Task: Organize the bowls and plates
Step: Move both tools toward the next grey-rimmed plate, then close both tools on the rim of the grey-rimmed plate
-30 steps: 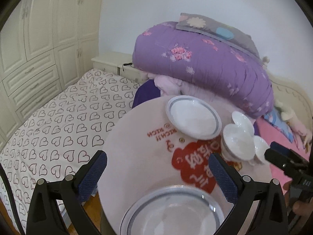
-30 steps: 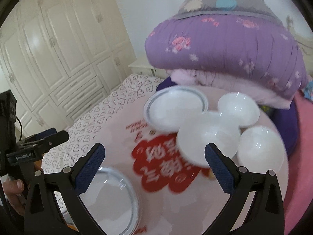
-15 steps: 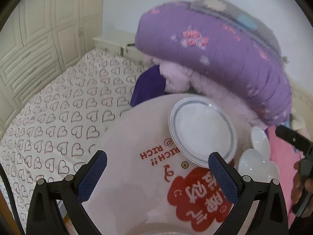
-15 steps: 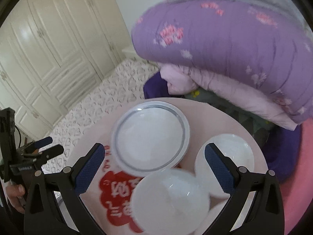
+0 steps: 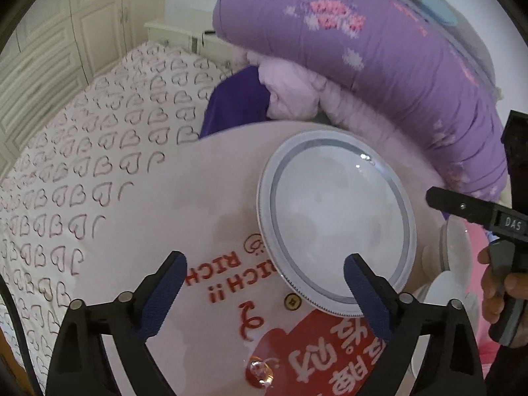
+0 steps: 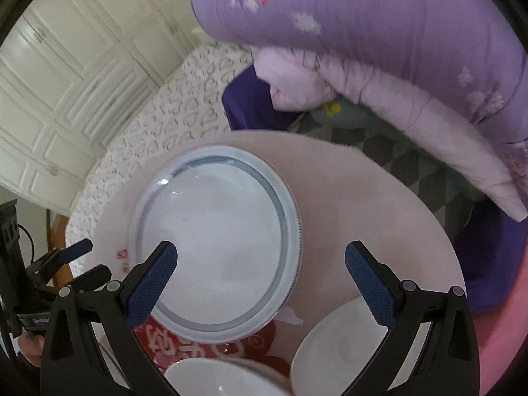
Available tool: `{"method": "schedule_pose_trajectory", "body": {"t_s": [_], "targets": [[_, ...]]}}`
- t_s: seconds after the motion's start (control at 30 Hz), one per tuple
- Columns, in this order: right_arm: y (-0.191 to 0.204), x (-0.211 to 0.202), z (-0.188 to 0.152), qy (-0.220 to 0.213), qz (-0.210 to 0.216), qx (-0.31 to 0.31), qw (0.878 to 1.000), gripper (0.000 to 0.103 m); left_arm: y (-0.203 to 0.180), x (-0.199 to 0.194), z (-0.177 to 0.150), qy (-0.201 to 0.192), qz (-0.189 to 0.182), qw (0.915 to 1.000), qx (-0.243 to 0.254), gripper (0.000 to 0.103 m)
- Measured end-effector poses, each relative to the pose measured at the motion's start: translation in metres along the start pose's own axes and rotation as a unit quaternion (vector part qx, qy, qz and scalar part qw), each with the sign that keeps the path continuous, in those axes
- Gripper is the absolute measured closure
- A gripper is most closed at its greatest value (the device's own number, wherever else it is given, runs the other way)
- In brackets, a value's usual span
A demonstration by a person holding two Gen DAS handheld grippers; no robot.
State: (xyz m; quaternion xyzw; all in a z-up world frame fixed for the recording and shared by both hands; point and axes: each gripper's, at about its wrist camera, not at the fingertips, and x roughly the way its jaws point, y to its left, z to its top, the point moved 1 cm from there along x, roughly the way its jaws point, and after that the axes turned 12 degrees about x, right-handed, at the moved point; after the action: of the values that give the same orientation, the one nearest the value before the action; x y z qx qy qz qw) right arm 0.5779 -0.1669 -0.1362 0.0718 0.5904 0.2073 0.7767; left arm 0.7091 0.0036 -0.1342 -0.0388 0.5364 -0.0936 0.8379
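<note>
Hovering over the round pale bench (image 5: 138, 231), both claws grip nothing: left claw (image 5: 264, 292) closing, right claw (image 6: 260, 277) spread around the grey-rimmed white plate (image 6: 217, 231).

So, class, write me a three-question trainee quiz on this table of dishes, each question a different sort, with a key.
1. True or false: the grey-ringed plate lies flat on the round table.
2. Multiple choice: in the right wrist view, the plate is nearest the right gripper's (A) left-hand finger, (B) right-hand finger, (C) neither.
3. Fill in: the left gripper holds ____ between its fingers.

Key: 1 true; 2 A; 3 nothing, though its jaws are closing and its right-hand finger overlaps the plate's near rim.
</note>
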Motion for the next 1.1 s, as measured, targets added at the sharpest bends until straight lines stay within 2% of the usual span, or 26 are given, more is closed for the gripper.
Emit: {"method": "schedule_pose_trajectory", "body": {"t_s": [0.2, 0.43, 0.53, 0.57, 0.6, 0.67, 0.73, 0.77, 0.8, 0.83, 0.97, 1.1], "targets": [[0.002, 0.017, 0.005, 0.024, -0.021, -0.023, 0.999, 0.006, 0.005, 0.035, 0.015, 0.017, -0.009, 0.9998, -0.004, 0.015], [0.009, 0.038, 0.008, 0.057, -0.028, -0.038, 0.997, 0.023, 0.012, 0.065, 0.021, 0.038, -0.041, 0.998, -0.029, 0.034], [0.01, 0.048, 0.007, 0.072, -0.031, -0.04, 0.996, 0.026, 0.013, 0.075, 0.02, 0.054, -0.056, 0.9963, -0.037, 0.045], [0.01, 0.051, 0.007, 0.078, -0.028, -0.039, 0.996, 0.028, 0.014, 0.075, 0.02, 0.053, -0.054, 0.9965, -0.036, 0.046], [0.009, 0.054, 0.006, 0.083, -0.024, -0.038, 0.996, 0.034, 0.014, 0.076, 0.022, 0.048, -0.054, 0.9967, -0.036, 0.049], [0.009, 0.06, 0.004, 0.085, -0.036, -0.044, 0.995, 0.042, 0.014, 0.08, 0.025, 0.05, -0.058, 0.9963, -0.039, 0.07], [0.009, 0.06, 0.004, 0.076, -0.044, -0.047, 0.995, 0.051, 0.013, 0.082, 0.024, 0.054, -0.065, 0.9956, -0.041, 0.082], [0.007, 0.059, 0.004, 0.073, -0.049, -0.046, 0.995, 0.056, 0.013, 0.083, 0.025, 0.052, -0.064, 0.9957, -0.042, 0.082], [0.005, 0.058, 0.004, 0.067, -0.059, -0.046, 0.995, 0.066, 0.013, 0.085, 0.026, 0.049, -0.06, 0.9962, -0.041, 0.082], [0.002, 0.056, 0.005, 0.064, -0.055, -0.042, 0.996, 0.07, 0.013, 0.084, 0.023, 0.047, -0.059, 0.9964, -0.041, 0.083], [0.0, 0.052, 0.006, 0.057, -0.048, -0.03, 0.997, 0.072, 0.015, 0.081, 0.019, 0.042, -0.063, 0.9959, -0.051, 0.083], [0.009, 0.053, 0.001, 0.056, -0.041, -0.036, 0.997, 0.074, 0.023, 0.071, 0.014, 0.032, -0.042, 0.997, -0.056, 0.083]]}}
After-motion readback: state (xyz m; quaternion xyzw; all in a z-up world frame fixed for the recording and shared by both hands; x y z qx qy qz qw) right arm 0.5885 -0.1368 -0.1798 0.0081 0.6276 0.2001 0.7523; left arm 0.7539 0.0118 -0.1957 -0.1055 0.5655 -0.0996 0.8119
